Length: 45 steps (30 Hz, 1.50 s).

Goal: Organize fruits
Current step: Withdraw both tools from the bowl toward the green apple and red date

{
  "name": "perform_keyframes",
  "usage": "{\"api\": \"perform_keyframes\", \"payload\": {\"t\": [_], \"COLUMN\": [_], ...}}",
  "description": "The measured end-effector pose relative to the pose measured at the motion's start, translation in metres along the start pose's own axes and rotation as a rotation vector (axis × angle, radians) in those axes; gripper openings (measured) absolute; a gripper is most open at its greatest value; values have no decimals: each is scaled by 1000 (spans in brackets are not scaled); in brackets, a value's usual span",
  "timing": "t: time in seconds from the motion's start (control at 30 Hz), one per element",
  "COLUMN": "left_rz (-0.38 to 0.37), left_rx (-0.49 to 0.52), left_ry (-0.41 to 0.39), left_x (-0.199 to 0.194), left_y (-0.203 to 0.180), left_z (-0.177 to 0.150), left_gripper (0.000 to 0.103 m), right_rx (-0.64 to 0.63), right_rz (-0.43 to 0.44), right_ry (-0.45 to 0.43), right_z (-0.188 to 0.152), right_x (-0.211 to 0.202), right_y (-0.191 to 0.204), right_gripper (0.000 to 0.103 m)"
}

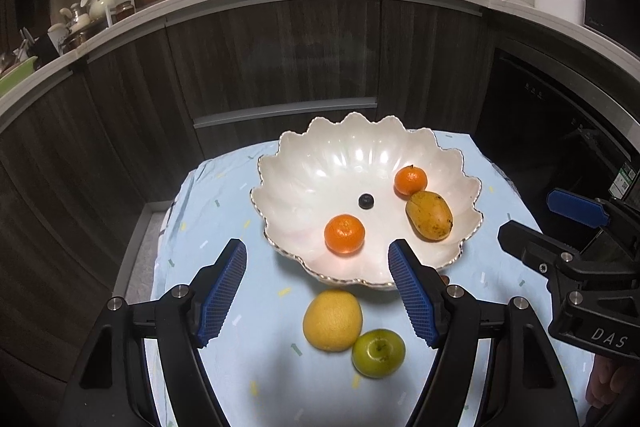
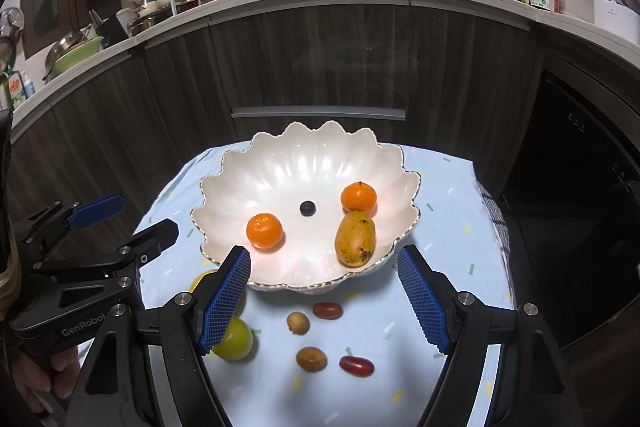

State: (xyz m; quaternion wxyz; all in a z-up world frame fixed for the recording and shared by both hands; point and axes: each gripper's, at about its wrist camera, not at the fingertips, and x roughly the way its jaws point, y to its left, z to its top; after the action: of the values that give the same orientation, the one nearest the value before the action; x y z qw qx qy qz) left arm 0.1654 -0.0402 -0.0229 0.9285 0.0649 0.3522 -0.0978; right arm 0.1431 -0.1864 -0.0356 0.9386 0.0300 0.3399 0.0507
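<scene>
Bowl [image 2: 240, 187] holds four fruits; six [image 2: 311, 359] remain near the bench's [image 2: 440, 195] front edge. Both my hand-held grippers, left [image 1: 318, 291] and right [image 2: 324, 295], wide and empty.

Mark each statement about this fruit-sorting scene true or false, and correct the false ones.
1. The white scalloped bowl holds two mandarins, a mango and a blueberry. True: the nearer mandarin, the farther mandarin, the mango and the blueberry lie inside.
2. The left gripper is clamped on the green apple. False: its jaws stand open and empty; the green apple lies on the cloth.
3. The yellow citrus fruit touches the green apple. True.
4. Both dark red fruits lie in the bowl. False: the first dark red fruit and the second dark red fruit are on the light blue cloth.
5. The right gripper holds nothing. True.
</scene>
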Motion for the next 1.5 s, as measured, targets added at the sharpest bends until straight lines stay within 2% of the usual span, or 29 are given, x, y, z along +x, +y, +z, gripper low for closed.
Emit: {"api": "perform_keyframes", "payload": {"t": [0.7,0.9,1.5], "left_rz": [25,37,48], "left_rx": [-20,-10,-33], "left_ry": [34,49,82], "left_x": [-8,-4,17], "left_y": [-33,-40,-50], "left_z": [-42,-51,-76], "left_gripper": [76,80,82], "right_rx": [-34,-45,-5], "right_rz": [-28,-27,-15], "right_ry": [28,41,110], "right_z": [-37,-48,-80], "right_x": [-11,-7,19], "right_y": [-27,-32,-45], "right_gripper": [77,77,77]}}
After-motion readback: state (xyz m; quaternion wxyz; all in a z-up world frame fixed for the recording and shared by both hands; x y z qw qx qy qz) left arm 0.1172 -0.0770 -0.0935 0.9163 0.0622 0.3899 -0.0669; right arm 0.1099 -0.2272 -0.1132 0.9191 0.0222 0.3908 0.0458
